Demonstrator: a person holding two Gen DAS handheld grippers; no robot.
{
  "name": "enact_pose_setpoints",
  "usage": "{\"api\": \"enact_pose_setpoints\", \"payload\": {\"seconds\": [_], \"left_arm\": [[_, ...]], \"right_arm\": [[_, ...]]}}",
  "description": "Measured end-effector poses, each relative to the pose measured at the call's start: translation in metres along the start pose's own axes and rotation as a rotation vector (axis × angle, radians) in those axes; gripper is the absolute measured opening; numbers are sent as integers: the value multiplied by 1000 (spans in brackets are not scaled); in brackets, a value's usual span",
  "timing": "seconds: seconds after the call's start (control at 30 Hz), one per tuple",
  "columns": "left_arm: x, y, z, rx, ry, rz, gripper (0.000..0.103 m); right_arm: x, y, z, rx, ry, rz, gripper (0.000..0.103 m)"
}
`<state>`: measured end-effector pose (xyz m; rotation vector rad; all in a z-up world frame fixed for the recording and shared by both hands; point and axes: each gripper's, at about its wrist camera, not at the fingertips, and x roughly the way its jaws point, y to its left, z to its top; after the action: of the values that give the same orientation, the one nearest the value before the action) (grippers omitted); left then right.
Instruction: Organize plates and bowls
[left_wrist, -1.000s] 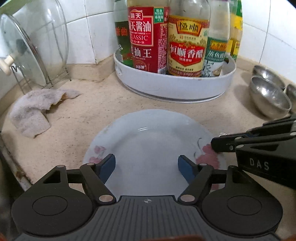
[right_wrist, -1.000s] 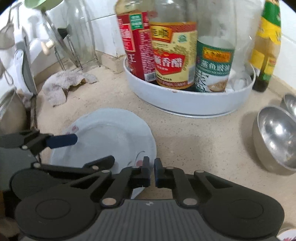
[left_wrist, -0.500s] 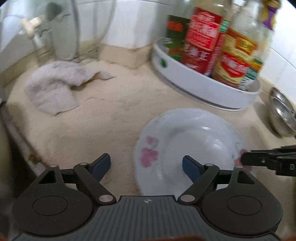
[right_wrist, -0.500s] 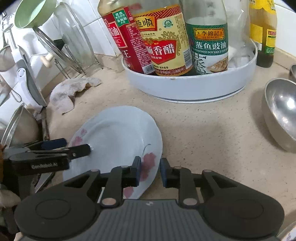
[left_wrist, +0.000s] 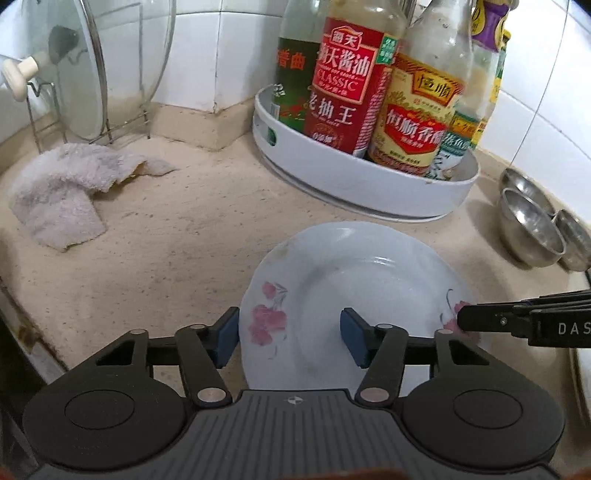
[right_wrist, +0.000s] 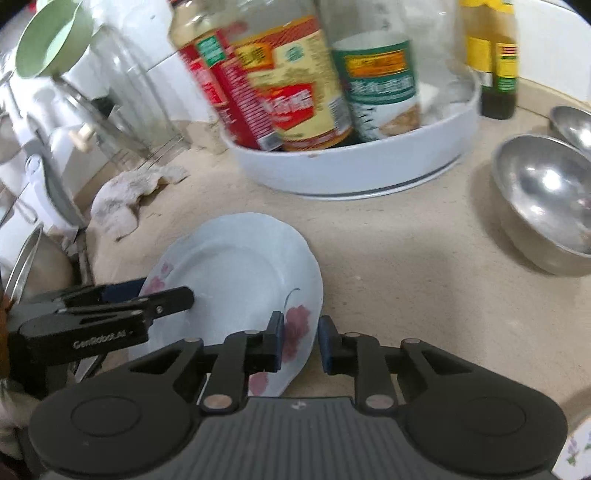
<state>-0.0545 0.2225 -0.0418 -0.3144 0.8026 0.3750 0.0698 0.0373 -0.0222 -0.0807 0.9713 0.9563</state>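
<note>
Left wrist view: my left gripper (left_wrist: 289, 341) straddles the plate (left_wrist: 354, 288) rim, jaws closing, pads not yet pressing.
Right gripper (right_wrist: 300, 343): narrow, closing around the opposite rim; contact unclear.
Advice: seat both pads squarely, lift level.
Count: one plate mid-counter; three steel bowls (left_wrist: 532, 229) beyond.

White floral plate (left_wrist: 354, 284) — tilted on the counter; steel bowls (left_wrist: 532, 229) rightward, upright.

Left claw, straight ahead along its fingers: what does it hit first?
Most likely the white floral plate. The left claw, closing, already straddles the plate's near-left rim, so going on meets the plate's surface. The bottle tray lies beyond, though depth is uncertain.
</note>
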Motion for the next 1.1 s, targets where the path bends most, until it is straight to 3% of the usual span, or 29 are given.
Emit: {"api": "enact_pose_setpoints", "payload": {"seconds": [1.1], "left_arm": [[-13,-106,12,141,-26,-224,64]], "right_arm": [[-122,-70,-38,235,-193,-99,17]]}}
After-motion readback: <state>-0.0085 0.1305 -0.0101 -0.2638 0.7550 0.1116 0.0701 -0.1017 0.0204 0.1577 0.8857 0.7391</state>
